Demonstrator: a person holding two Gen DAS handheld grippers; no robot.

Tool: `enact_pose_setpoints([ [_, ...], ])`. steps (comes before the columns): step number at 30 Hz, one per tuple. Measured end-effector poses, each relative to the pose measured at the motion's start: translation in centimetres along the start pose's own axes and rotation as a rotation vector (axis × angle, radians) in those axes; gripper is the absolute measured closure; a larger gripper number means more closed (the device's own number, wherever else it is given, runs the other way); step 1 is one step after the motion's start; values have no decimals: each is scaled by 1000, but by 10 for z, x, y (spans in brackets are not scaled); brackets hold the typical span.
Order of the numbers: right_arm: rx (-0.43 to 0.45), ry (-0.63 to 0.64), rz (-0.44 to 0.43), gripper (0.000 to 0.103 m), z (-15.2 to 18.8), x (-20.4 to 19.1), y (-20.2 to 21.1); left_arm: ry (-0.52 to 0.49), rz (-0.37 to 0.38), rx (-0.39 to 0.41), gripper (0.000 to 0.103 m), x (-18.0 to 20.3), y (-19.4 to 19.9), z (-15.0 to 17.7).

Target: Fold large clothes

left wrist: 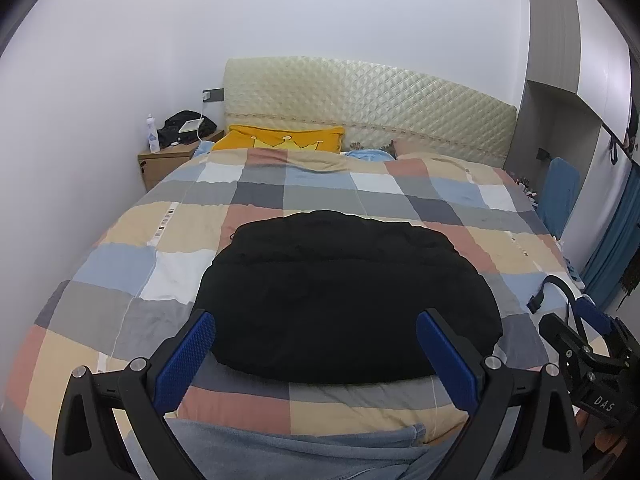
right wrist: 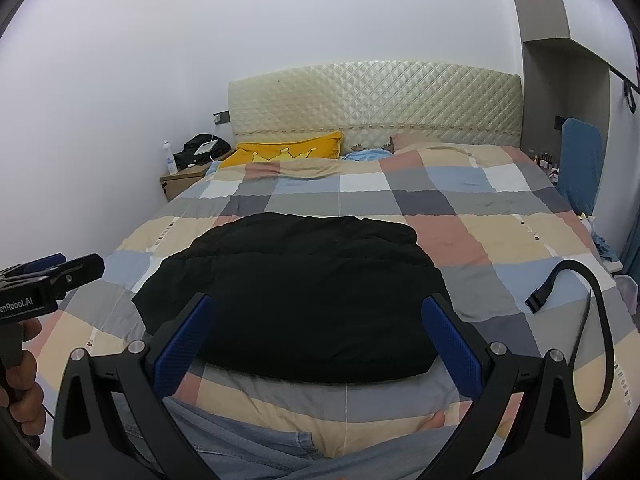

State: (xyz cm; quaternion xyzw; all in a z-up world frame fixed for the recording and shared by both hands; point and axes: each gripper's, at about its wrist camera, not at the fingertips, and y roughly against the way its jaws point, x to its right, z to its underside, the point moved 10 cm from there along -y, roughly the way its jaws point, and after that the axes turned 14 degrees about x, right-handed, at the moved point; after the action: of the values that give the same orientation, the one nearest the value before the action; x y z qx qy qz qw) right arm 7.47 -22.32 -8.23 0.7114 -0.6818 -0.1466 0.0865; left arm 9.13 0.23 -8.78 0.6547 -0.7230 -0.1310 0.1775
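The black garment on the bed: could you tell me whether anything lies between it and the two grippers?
Nothing visible does. The black garment lies just ahead of the open left gripper and open right gripper; only checked quilt shows between.

The folded garment (left wrist: 340, 296) is plain black. The quilt (left wrist: 400, 192) beneath is checked in beige, grey, pale blue, white and dusty pink. A yellow pillow (left wrist: 280, 138) bears a paler crown print. The quilted headboard (left wrist: 380, 108) is cream. Gripper pads (right wrist: 182, 354) are textured blue.
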Motion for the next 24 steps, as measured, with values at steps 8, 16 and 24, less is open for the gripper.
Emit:
enact_pose_setpoints([
  [8, 23, 3, 17, 0, -6, 1, 2, 1, 2, -14, 1, 0, -1, 3],
  [16, 22, 4, 13, 0, -5, 1, 0, 9, -19, -6, 1, -6, 2, 2],
  [24, 8, -11, 16, 0, 3, 5, -3, 15, -26, 10, 1, -10, 4, 1],
])
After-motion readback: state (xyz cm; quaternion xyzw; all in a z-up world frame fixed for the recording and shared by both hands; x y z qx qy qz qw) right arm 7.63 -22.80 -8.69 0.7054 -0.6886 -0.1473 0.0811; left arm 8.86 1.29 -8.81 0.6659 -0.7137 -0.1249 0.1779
